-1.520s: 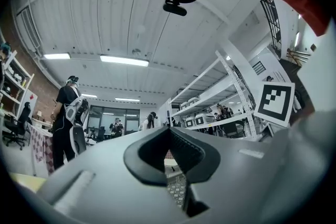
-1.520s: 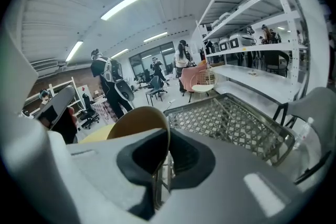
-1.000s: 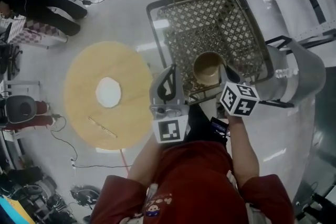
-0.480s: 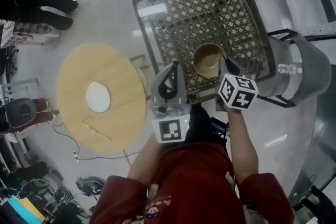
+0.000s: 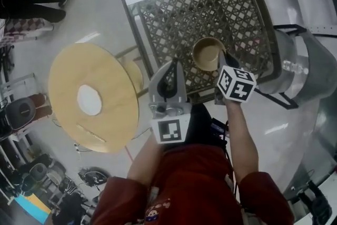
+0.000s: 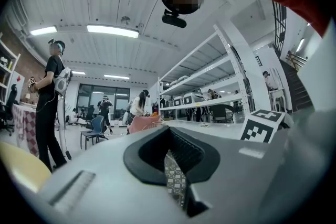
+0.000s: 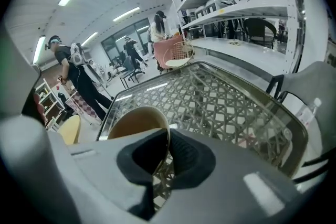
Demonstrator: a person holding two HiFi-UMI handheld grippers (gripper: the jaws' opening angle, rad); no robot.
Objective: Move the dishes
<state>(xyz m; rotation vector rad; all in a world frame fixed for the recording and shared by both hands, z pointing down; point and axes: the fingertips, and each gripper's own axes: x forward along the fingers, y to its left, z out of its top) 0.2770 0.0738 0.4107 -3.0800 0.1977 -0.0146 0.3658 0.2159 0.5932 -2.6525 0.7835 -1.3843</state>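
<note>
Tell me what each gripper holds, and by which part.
The right gripper pinches the tan bowl by its near rim; the left gripper is shut on nothing.

Item: one bowl point(image 5: 209, 54), tan-brown, round, deep-sided and empty, mouth up and slightly tilted. You hold it by its near rim, pinched between the jaws of your right gripper point(image 5: 223, 62), over the near part of the wire-mesh basket point(image 5: 174, 2).

The bowl point(image 5: 209, 54) is showing tan over the dark diamond-latticed basket point(image 5: 176, 8), and the table point(image 5: 66, 71) is showing pale yellow around a white disc point(image 5: 89, 100).
</note>
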